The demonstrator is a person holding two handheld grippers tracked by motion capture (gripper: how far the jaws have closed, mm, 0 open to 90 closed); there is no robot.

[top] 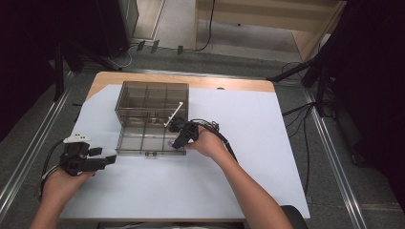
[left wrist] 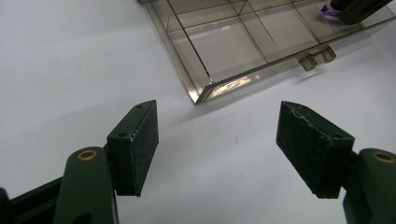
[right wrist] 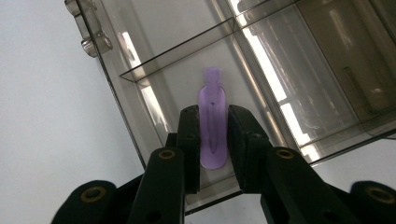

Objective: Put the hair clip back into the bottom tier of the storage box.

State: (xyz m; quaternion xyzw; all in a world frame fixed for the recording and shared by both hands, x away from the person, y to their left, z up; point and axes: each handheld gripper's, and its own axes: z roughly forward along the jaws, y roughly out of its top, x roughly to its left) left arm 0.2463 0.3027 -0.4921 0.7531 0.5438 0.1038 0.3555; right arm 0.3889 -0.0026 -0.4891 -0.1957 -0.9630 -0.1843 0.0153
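My right tongs [right wrist: 212, 140] are pinching a small purple clip [right wrist: 212, 126], one jaw pressed against each of its long sides, and the clip's narrow end sticks out past the tips. I hold it low inside the box [top: 125, 139], a clear smoky plastic case with thin dividers, in a compartment at the tray's near right corner; from the high view the purple [top: 169, 142] shows just beside my tongs [top: 184, 138] there. I cannot tell whether the clip touches the compartment floor. The box lies open on the white sheet [top: 267, 143] that covers most of the wooden table [top: 229, 83], its lid [top: 152, 98] standing at the far side and the divided tray lying nearer me, with a small latch [top: 151, 154] on the tray's near edge. A white stick [top: 174, 113] leans across the lid's right part. My left tongs [left wrist: 217, 147] are spread wide with nothing between the pads [left wrist: 140, 140], over bare sheet to the left and near of the box, well apart from it; their view catches the tray's near left corner [left wrist: 198, 95] and, farther off, the latch [left wrist: 317, 57]. In the high view my left hand [top: 62, 183] holds them [top: 109, 160] pointing right, toward the box.
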